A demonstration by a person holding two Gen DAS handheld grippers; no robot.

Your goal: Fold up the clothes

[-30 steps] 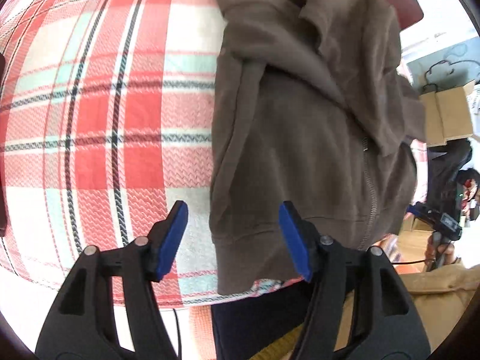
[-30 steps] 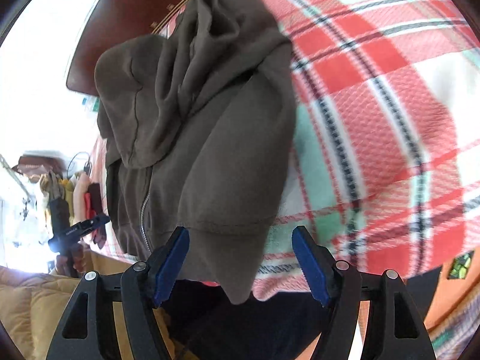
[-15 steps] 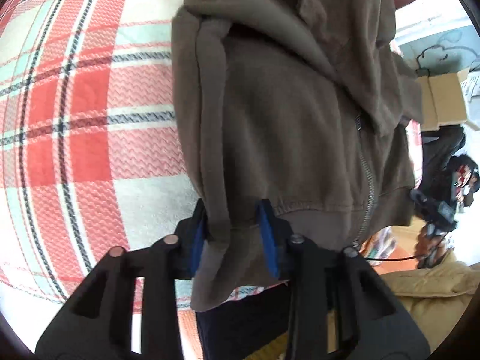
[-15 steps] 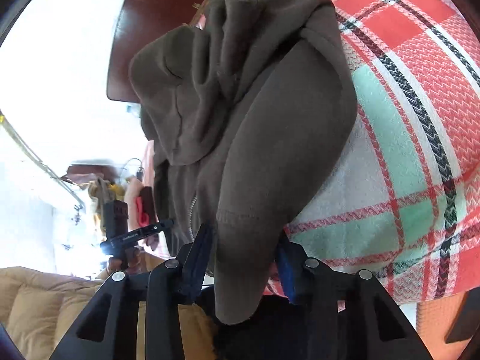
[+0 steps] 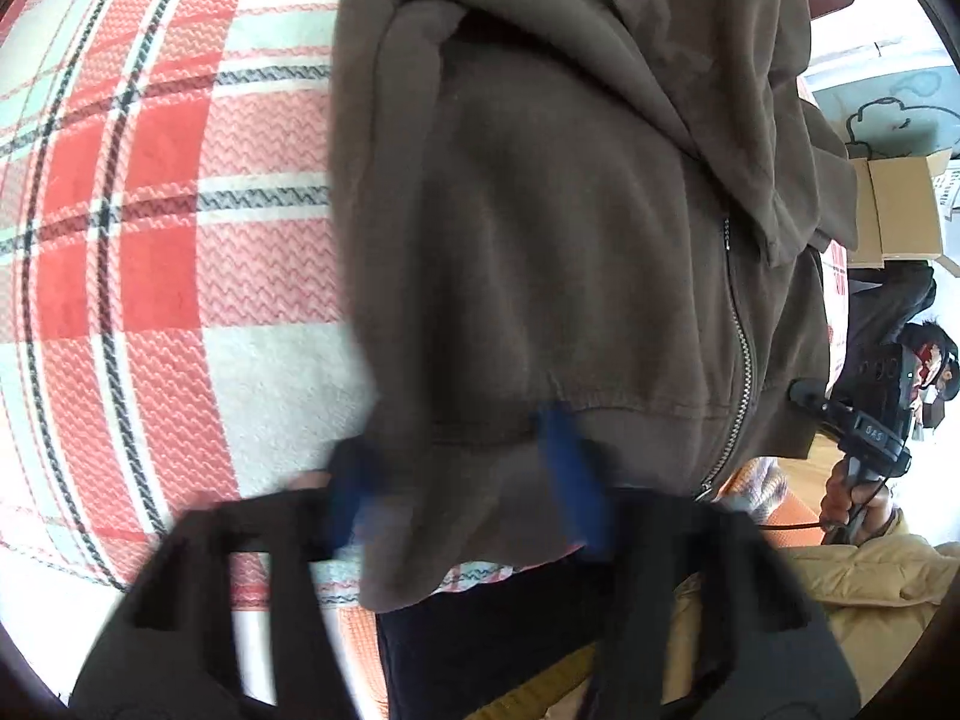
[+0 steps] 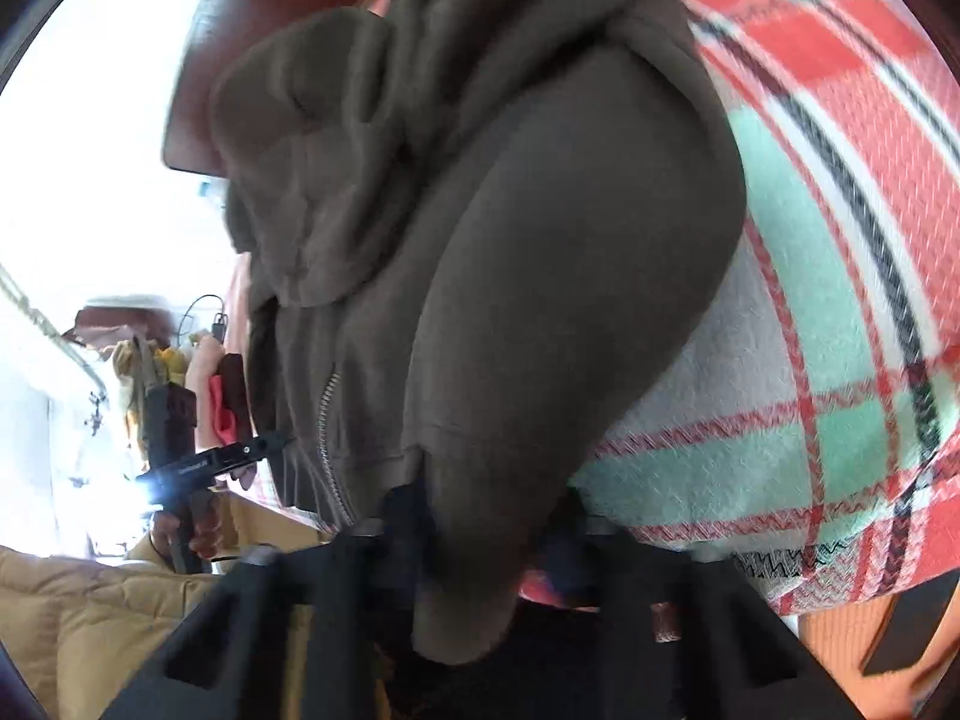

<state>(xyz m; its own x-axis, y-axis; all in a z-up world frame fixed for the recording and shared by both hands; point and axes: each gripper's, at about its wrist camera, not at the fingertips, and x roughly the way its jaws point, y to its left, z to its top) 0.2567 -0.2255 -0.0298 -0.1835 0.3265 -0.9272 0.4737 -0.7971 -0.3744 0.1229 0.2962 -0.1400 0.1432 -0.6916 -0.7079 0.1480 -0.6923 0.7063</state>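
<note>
Jaws of the left gripper (image 5: 462, 480) are pinching the brown hoodie (image 5: 570, 228) at its hem on the plaid blanket (image 5: 150, 210); thick bunched cloth risks slipping. Right gripper (image 6: 480, 531) jaws are clamping a dangling cuff, which may drag crooked.

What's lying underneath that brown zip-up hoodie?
The brown hoodie lies on a red, white and mint plaid blanket, which shows all around it. Its hem hangs over the blanket's near edge. Whatever is directly beneath the fabric, or under the blanket, is covered.
</note>
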